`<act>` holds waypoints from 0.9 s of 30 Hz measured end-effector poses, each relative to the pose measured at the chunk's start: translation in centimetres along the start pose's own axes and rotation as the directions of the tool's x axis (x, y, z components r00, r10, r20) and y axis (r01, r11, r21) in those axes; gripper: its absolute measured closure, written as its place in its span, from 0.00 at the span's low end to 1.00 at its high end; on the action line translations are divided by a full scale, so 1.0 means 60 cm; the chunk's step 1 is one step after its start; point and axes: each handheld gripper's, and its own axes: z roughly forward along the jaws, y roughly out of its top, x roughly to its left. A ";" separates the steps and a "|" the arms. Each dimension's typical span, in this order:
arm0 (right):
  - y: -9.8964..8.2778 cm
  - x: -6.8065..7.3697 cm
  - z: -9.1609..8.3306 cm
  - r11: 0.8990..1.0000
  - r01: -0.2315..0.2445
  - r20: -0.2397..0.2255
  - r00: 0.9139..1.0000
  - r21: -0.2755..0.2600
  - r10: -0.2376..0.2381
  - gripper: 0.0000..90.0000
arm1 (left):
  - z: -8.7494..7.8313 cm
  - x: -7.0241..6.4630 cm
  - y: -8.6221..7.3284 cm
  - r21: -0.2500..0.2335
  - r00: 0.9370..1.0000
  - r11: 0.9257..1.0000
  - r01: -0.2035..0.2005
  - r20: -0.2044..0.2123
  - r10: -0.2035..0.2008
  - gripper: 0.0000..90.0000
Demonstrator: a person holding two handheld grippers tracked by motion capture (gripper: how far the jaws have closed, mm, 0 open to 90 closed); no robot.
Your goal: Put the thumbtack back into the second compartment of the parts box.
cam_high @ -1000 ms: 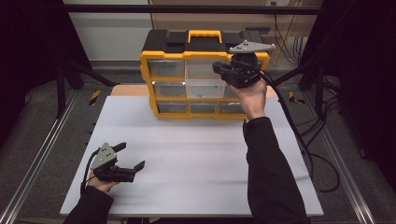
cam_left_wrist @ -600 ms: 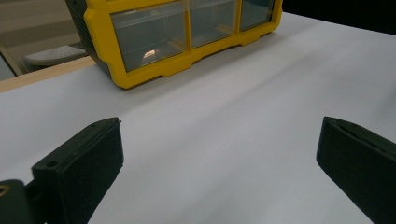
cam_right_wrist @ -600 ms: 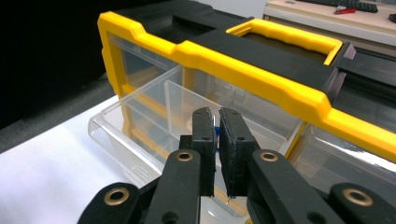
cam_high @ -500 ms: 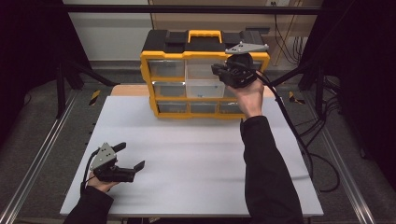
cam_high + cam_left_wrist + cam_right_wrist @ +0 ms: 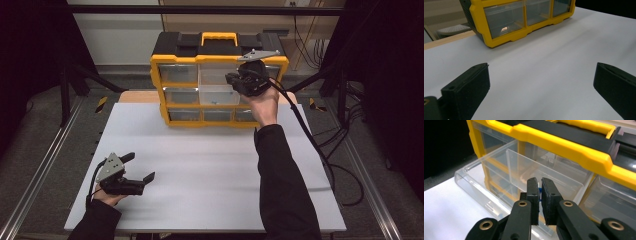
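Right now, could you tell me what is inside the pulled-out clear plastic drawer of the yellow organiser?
The clear plastic drawer shows see-through dividers and small blue bits; the right gripper, pinching something blue, covers part of its floor.

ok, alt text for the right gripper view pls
The right tool, jaws nearly shut on a small blue item, is poised over a clear drawer pulled out of a yellow-framed organizer with a black top. White tabletop lies below left.

Right gripper (image 5: 538, 195) raised, jaws pinched; left gripper (image 5: 131, 181) low, agape.
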 end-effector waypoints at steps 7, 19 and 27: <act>0.001 -0.005 0.003 1.000 -0.002 0.000 1.000 0.014 0.002 0.94 | 0.000 0.000 0.000 0.001 1.000 1.000 -0.001 0.000 0.001 0.00; 0.002 -0.008 -0.013 0.999 0.011 -0.005 1.000 -0.051 -0.011 0.71 | -0.001 0.001 0.000 -0.001 1.000 1.000 -0.001 0.001 0.001 0.00; -0.005 -0.005 -0.041 0.991 0.017 -0.007 1.000 -0.131 -0.018 0.45 | -0.001 0.001 0.000 -0.003 1.000 1.000 0.002 0.001 -0.002 0.00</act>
